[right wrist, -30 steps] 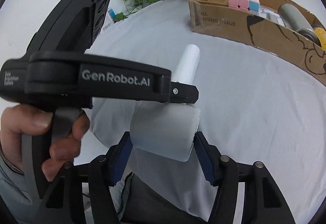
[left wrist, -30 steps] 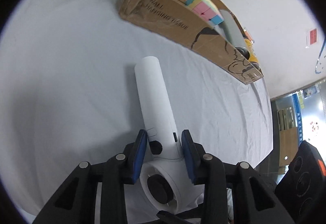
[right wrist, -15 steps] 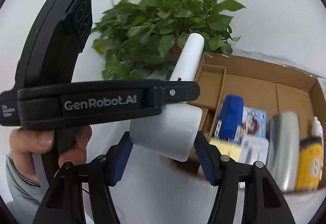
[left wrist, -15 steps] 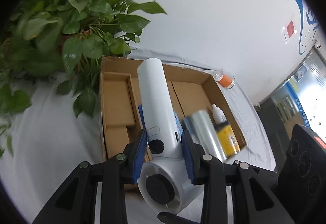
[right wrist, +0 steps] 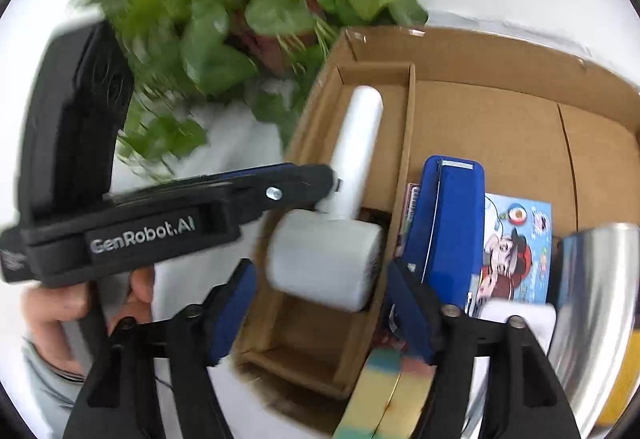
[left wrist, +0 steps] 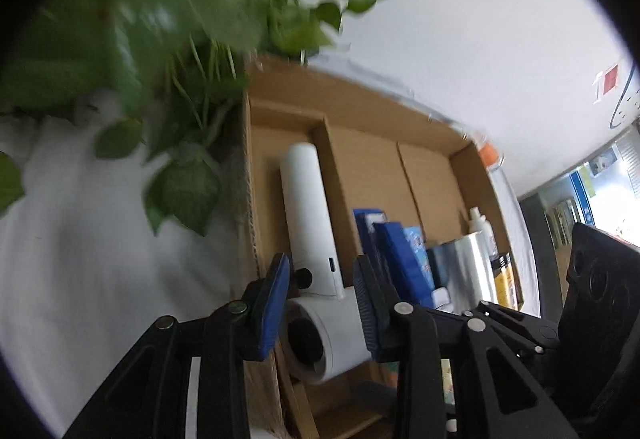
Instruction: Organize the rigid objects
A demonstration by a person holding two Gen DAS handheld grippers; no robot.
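A white hair dryer [left wrist: 316,263] lies in the left compartment of the cardboard box [left wrist: 424,175], handle pointing away. My left gripper [left wrist: 322,303] stands around its neck with the jaws spread and gaps on both sides. In the right wrist view the dryer's barrel [right wrist: 324,259] sits between my right gripper's [right wrist: 316,311] pads, which stand apart from it, jaws open. The left gripper body [right wrist: 160,223] crosses that view from the left.
The box [right wrist: 500,127] also holds a blue box [right wrist: 448,223], a picture card [right wrist: 516,247], a steel cylinder [right wrist: 592,299], a pastel cube [right wrist: 384,395] and a yellow can [left wrist: 504,279]. A leafy potted plant [right wrist: 260,7] stands behind the box's left end. White cloth [left wrist: 80,239] covers the table.
Both grippers carried the dryer from above the box down into its left compartment. Both sets of jaws have opened off it.
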